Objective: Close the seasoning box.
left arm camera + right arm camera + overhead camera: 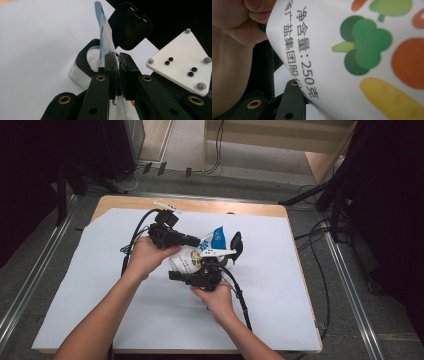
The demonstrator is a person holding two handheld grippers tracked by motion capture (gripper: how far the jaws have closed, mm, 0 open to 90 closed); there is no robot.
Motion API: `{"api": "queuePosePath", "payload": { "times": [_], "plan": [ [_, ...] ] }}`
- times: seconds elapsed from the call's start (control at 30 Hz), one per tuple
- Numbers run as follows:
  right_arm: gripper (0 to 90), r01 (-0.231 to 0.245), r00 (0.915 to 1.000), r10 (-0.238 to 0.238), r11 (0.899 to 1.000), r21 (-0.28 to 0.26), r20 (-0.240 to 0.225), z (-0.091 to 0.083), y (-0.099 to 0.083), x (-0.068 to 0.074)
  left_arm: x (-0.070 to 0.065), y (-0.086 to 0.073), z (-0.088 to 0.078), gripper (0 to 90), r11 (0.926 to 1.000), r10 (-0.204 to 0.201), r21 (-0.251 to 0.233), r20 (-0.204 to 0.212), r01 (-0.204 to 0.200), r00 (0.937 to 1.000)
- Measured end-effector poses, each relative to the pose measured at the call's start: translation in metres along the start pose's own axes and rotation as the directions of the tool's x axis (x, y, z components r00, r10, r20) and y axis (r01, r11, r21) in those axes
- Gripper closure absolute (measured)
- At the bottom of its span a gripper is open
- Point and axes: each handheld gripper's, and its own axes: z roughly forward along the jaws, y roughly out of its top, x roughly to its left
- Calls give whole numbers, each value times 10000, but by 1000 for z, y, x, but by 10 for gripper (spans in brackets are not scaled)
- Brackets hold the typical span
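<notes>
**What the views leave hidden or cut off**

In the right gripper view, the printed bag runs past the top, right and bottom edges and covers the right gripper's far jaw; whether the jaws press on it cannot be told. In the left gripper view, the clear container sits partly behind the jaws. In the high view, the bag's print is too small to read.

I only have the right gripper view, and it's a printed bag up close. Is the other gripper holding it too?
Observer: Yes, the left gripper is shut on the bag, pinching its blue-and-white edge.
Operator: Anything near the bag?
Observer: A clear container with a black rim sits just beyond it, and its black lid is flipped open.
Operator: What is it all on?
Observer: A white sheet spread over a wooden table.
</notes>
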Motion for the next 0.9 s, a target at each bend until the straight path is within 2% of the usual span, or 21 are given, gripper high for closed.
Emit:
{"api": "queuePosePath", "payload": {
  "times": [0.3, 0.4, 0.53, 0.9],
  "plan": [
    [702, -7, 10000, 6, 10000, 36, 29, 1, 0, 0, -3, 8, 0, 864, 9972, 138, 734, -355, -112, 9993],
    [702, -25, 10000, 25, 10000, -23, -40, 0, 0, 0, -2, 11, 1, 877, 9970, 32, 777, -224, -14, 9997],
    [702, -63, 9999, 61, 9999, -96, -146, -1, 1, 0, -6, 15, 1, 883, 9950, 144, 993, -414, -102, 9990],
    [703, -84, 9999, 83, 9999, -91, -83, -2, 3, 0, -10, 25, 5, 879, 9876, 352, 1553, -778, -228, 9964]
  ]
}}
